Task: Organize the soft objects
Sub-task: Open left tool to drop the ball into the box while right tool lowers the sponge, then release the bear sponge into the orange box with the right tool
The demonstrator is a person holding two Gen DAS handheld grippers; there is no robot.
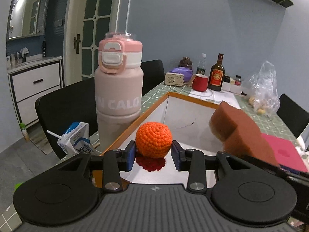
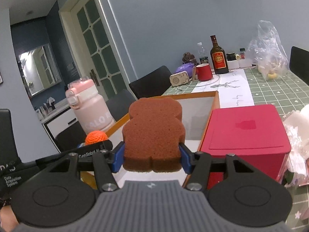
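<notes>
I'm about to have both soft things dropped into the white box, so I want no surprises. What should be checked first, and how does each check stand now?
1. Left gripper holds the orange crochet ball: ok, blue pads on both its sides.
2. Right gripper holds the brown sponge: ok, pinched at both edges.
3. Ball over the white box: ok, the box floor shows beneath it.
4. Sponge over the box: ok, the right wrist view shows the box floor under it.
5. Box floor free: cannot tell, the grippers hide the near part.
6. Pink bottle outside the box: ok, beside its orange rim.
</notes>
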